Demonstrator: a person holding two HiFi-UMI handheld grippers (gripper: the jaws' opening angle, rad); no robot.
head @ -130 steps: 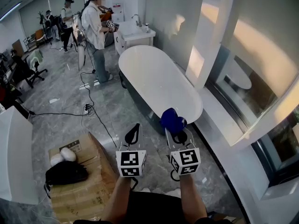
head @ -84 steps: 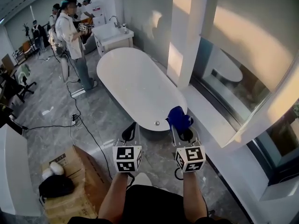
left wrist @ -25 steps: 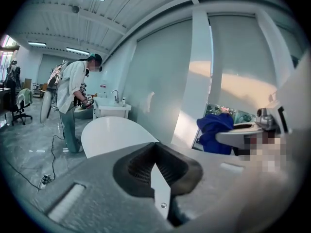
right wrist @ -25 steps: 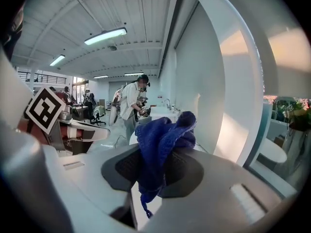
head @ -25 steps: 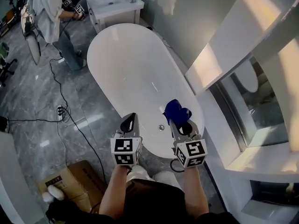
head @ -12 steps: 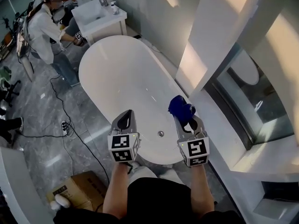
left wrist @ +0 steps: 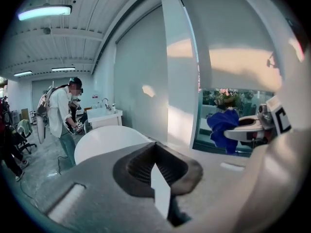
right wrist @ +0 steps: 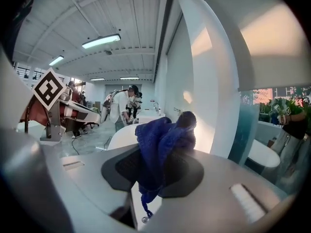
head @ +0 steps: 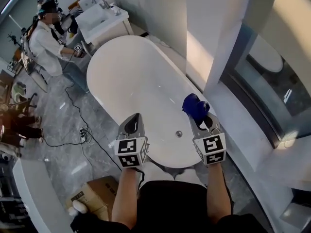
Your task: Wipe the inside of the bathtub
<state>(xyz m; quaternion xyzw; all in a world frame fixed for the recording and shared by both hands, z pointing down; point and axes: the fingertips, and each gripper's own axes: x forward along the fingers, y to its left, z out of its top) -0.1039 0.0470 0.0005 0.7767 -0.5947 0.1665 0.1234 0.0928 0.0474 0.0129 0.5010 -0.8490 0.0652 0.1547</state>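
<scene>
Blue cloth [head: 195,106], bunched up, is pinched tight in the right gripper [head: 198,116], which hangs over the right side of the white bathtub [head: 136,76] at its near end, just past the drain [head: 179,134]. Left gripper [head: 132,124] has its jaws pressed together with nothing in them, and it's over the tub's near left rim. Further back, a person in a white shirt [head: 44,42] stands by a sink vanity [head: 104,18], and there's a cardboard box [head: 95,205] on the floor lower left.
</scene>
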